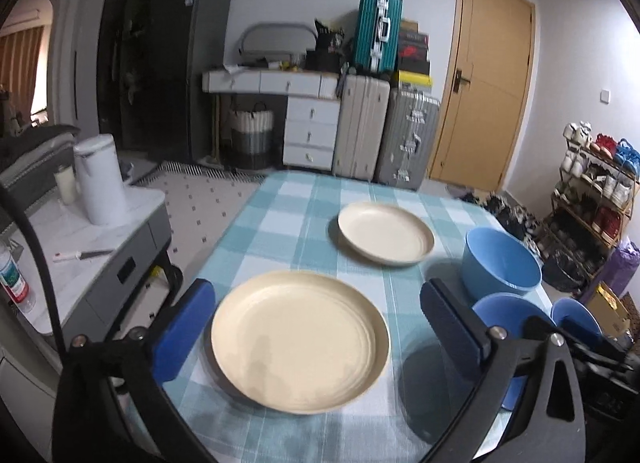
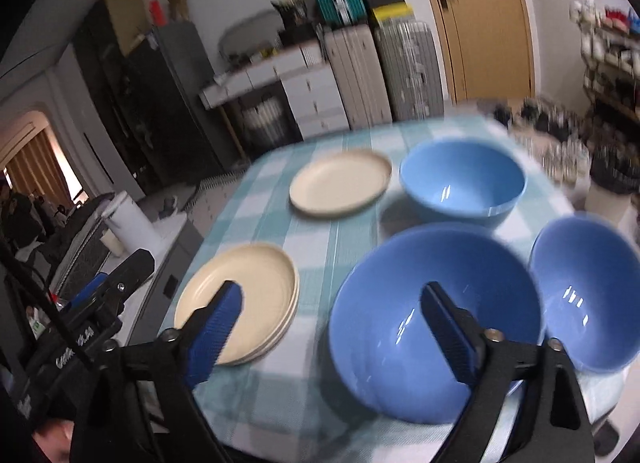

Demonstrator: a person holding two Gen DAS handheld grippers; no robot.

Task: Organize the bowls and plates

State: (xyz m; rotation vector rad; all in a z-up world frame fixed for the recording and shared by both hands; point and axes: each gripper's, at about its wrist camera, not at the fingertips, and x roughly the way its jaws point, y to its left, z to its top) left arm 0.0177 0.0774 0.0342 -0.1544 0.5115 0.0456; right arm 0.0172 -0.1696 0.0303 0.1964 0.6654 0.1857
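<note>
Near bowl (image 2: 400, 327) partly hidden behind gripper finger (image 2: 452, 339).

Dim indoor light, with a warm glow from curtains (image 1: 22, 63) at far left. Fisheye bending darkens the corners. The right wrist view is motion-blurred; glare streaks the blue bowls (image 2: 432, 319).

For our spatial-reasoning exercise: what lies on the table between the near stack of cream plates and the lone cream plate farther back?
Nothing: only bare checked tablecloth separates the plate stack from the far plate, shown in both wrist views.
</note>
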